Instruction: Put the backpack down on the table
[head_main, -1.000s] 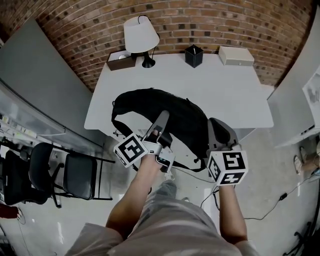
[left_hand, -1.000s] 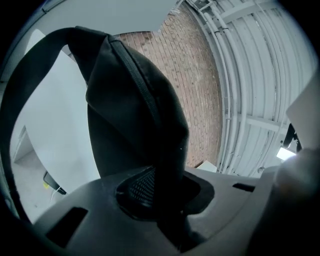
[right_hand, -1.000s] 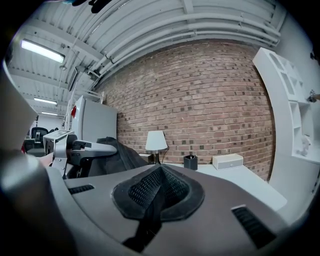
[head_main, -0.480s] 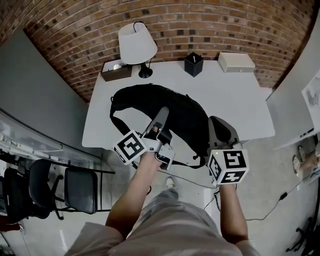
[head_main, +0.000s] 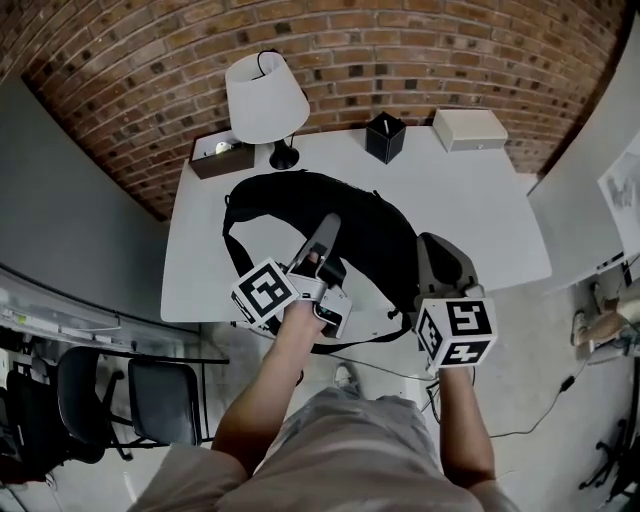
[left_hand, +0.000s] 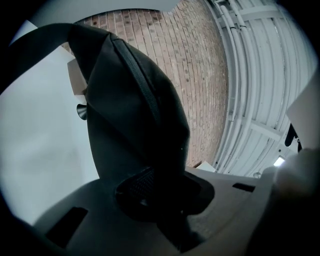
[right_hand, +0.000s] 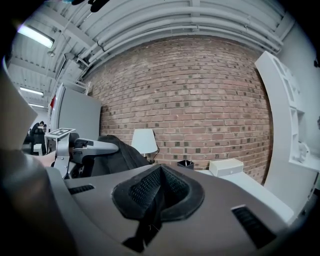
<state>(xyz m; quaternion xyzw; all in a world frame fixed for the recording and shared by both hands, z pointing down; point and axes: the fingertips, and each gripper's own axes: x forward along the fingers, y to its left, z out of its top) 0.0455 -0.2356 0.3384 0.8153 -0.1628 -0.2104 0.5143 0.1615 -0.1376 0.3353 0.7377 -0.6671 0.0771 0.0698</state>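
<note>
The black backpack (head_main: 372, 228) hangs over the front half of the white table (head_main: 480, 205), held from the near side by both grippers. My left gripper (head_main: 327, 224) is shut on a fold of the backpack's fabric (left_hand: 131, 110), which fills the left gripper view and runs in between the pads. My right gripper (head_main: 433, 252) holds the bag's right end; in the right gripper view its pads (right_hand: 150, 187) pinch a thin black strip of the bag. A loose strap loops below the table's front edge (head_main: 340, 345). Whether the bag's underside touches the tabletop is hidden.
A white lamp (head_main: 262, 92) stands at the table's back left beside a brown box (head_main: 214, 156). A black pen cup (head_main: 384, 136) and a white box (head_main: 470, 128) sit along the back by the brick wall. Black chairs (head_main: 150, 402) stand at lower left, a cable on the floor at right.
Both grippers and the backpack have moved forward toward the brick wall, so more of the bag is over the table. The grips look unchanged.
</note>
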